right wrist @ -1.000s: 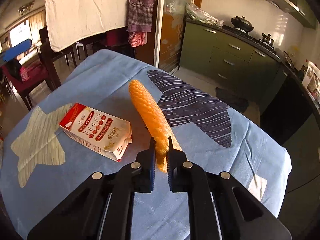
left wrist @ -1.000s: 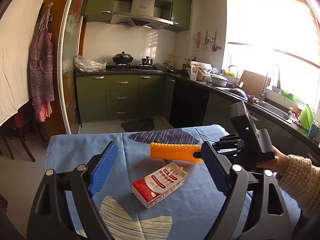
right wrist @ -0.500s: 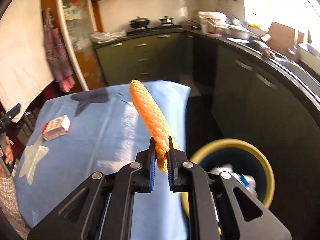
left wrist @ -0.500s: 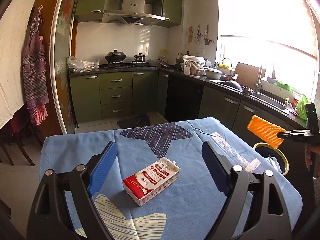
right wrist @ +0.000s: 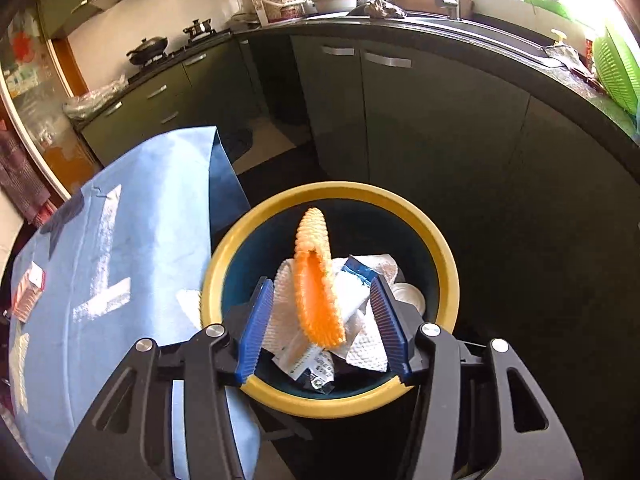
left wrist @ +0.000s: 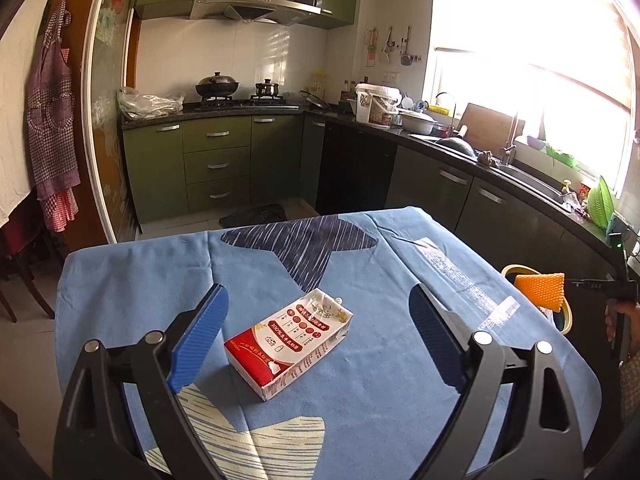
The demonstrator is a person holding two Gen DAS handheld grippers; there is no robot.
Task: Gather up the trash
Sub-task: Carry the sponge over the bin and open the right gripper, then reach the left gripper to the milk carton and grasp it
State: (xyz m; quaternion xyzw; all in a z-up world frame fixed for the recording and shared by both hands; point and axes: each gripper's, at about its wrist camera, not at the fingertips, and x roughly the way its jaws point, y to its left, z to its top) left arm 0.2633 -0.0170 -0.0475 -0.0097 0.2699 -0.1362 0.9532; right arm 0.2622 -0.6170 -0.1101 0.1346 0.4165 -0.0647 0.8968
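Note:
My right gripper [right wrist: 324, 312] is open right over a yellow-rimmed trash bin [right wrist: 436, 248] that stands beside the table. An orange corn-cob shaped piece [right wrist: 318, 280] hangs loose between the spread blue pads [right wrist: 256, 320], above crumpled white paper and wrappers [right wrist: 360, 280] in the bin. In the left wrist view the orange piece [left wrist: 540, 290] shows over the bin rim [left wrist: 516, 269] at the right. My left gripper [left wrist: 320, 340] is open, and a red and white carton [left wrist: 290, 338] lies on its side on the blue tablecloth [left wrist: 160, 272] between its fingers.
Dark green kitchen cabinets [left wrist: 216, 160] and a black counter with a sink [left wrist: 520, 168] run behind and to the right of the table. The carton also shows far left in the right wrist view [right wrist: 28, 292]. A table edge [right wrist: 218, 184] borders the bin.
My right gripper carried the orange piece off the table to above the bin and opened, letting it go. My left gripper stayed open and drew nearer the carton.

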